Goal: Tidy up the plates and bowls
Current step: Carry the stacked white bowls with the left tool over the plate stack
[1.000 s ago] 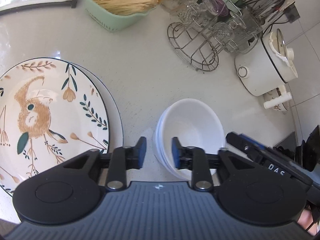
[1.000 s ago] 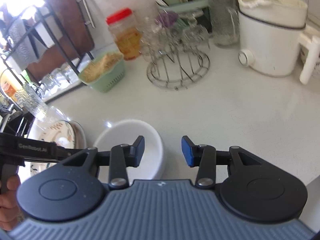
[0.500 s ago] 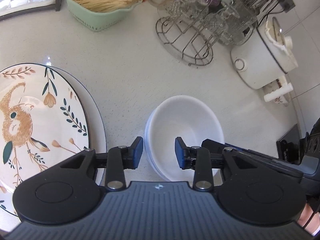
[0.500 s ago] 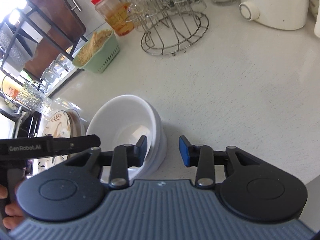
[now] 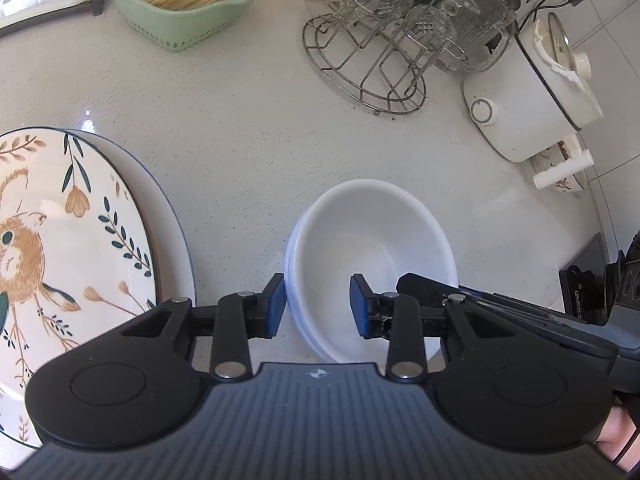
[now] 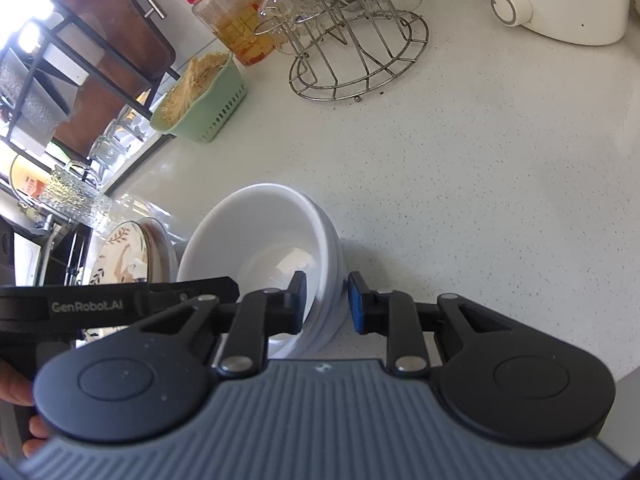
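Note:
A stack of white bowls (image 5: 368, 240) stands on the speckled white counter; it also shows in the right wrist view (image 6: 260, 240). My left gripper (image 5: 318, 306) is open and straddles the stack's left rim. My right gripper (image 6: 326, 302) is open and straddles the stack's right rim, one finger inside and one outside. A bird-patterned plate (image 5: 60, 248) lies on a larger white plate to the left; both show small in the right wrist view (image 6: 128, 256).
A wire rack with glass cups (image 5: 372, 52) stands behind the bowls. A green basket of noodles (image 5: 180, 4), a white electric pot (image 5: 528, 112), a red-lidded jar (image 6: 228, 12) and a black shelf rack (image 6: 60, 80) line the back of the counter.
Both grippers have come lower and closer to the bowl stack, and each now has a finger on either side of the rim. The bowls have not moved.

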Demonstrator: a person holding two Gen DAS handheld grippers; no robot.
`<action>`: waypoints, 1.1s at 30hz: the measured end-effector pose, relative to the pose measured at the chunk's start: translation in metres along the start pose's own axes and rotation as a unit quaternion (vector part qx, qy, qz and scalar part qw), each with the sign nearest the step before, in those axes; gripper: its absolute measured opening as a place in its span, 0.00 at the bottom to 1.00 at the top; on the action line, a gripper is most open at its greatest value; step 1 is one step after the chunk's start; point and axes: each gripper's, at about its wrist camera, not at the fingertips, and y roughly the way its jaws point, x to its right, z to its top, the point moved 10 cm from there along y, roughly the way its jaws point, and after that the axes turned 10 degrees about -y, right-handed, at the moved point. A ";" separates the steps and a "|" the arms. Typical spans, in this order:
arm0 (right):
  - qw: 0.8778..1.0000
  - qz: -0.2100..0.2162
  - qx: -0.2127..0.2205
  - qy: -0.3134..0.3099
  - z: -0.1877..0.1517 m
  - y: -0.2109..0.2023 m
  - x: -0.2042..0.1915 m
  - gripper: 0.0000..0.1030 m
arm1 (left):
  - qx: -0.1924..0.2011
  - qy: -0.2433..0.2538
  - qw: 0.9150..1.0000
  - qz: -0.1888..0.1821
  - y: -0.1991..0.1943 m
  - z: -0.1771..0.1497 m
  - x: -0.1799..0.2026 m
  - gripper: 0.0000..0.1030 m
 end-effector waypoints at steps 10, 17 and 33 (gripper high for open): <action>1.000 -0.010 0.024 -0.003 0.005 -0.019 -0.010 0.25 | 0.018 0.010 1.000 -0.014 -0.030 0.001 0.009 0.38; 0.999 -0.024 0.047 -0.012 0.007 -0.040 -0.030 0.25 | 0.037 0.031 0.999 -0.018 -0.062 0.001 0.015 0.38; 0.993 -0.037 0.110 -0.001 0.012 -0.078 -0.072 0.25 | 0.057 0.057 0.996 -0.027 -0.119 -0.005 0.005 0.38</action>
